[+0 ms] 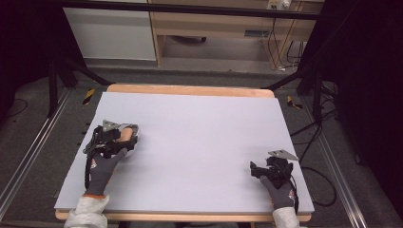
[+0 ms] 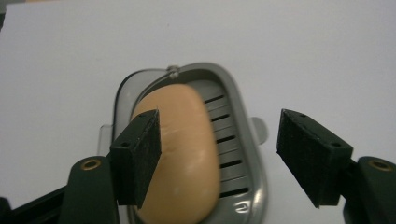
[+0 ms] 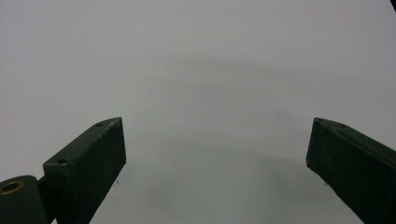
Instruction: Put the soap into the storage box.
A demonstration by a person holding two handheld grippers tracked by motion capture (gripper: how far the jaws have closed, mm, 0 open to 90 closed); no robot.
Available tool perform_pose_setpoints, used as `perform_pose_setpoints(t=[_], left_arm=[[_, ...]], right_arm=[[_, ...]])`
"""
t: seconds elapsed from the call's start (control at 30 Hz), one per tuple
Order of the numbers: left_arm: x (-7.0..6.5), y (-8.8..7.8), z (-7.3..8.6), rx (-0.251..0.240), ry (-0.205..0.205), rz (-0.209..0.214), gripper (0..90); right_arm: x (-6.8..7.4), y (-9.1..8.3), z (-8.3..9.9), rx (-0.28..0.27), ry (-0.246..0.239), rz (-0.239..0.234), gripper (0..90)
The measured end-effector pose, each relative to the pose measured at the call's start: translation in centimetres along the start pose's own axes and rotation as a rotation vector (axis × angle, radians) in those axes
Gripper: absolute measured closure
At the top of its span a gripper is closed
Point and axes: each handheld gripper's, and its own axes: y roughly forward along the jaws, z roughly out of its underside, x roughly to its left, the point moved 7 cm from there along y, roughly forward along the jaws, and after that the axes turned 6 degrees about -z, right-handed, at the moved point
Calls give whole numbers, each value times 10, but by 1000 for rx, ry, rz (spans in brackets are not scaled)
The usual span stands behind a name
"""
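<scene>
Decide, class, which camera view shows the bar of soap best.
The left gripper view: the soap lies close up in its grey slotted dish, between the open jaws. The high view gives a small orange patch beside the left tool. The right gripper view faces bare table.

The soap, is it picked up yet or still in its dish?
Not picked up yet. The soap lies in the grey dish. The left gripper is open, its jaws either side of the bar. The right gripper waits open above bare table. Squeezing and lifting remain.
</scene>
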Motion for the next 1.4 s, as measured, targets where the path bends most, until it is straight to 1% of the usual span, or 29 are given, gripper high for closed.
perform_pose_setpoints(t=[0.1,0.2,0.27,0.33,0.43,0.53,0.6,0.73,0.8,0.87,1.0,1.03,1.17,1.2,1.23,1.3,1.33,1.4], left_arm=[[-6,-7,-6,-33,6,18,302],[-15,-13,-9,-58,11,54,312],[-20,-17,-11,-74,29,70,318],[-28,-19,-11,-77,34,99,328],[-38,-21,-8,-76,50,126,336],[-43,-21,-3,-66,72,135,337],[-46,-21,1,-59,79,144,337],[-48,-23,9,-52,91,150,337],[-50,-25,14,-53,88,161,338],[-50,-28,18,-53,93,165,338],[-51,-32,25,-51,99,168,336],[-51,-32,25,-51,99,168,334],[-50,-32,36,-32,101,166,319],[-50,-32,36,-32,101,166,315],[-48,-32,41,-24,102,169,310],[-47,-33,43,-21,104,173,301],[-45,-34,48,-16,108,169,297],[-44,-35,52,-13,109,172,292]], right_arm=[[0,0,0,0,2,0,51],[0,-1,0,-2,4,2,51],[-1,-1,0,-4,0,3,51],[-1,-1,-1,-6,3,4,51],[-2,-2,-1,-8,3,7,51],[-2,-2,0,-8,6,5,51],[-3,-2,0,-7,8,5,51],[-4,-3,0,-10,1,10,51],[-4,-3,0,-11,3,14,51],[-5,-4,0,-9,6,16,51],[-8,-3,1,-5,-2,20,51],[-8,-3,1,-5,-2,20,51],[-10,-3,2,2,-17,28,51],[-10,-3,3,4,-16,32,51],[-11,-3,3,4,-17,35,51],[-11,-3,3,6,-11,35,51],[-13,-3,3,6,-8,38,51],[-14,-3,4,7,-8,41,51]])
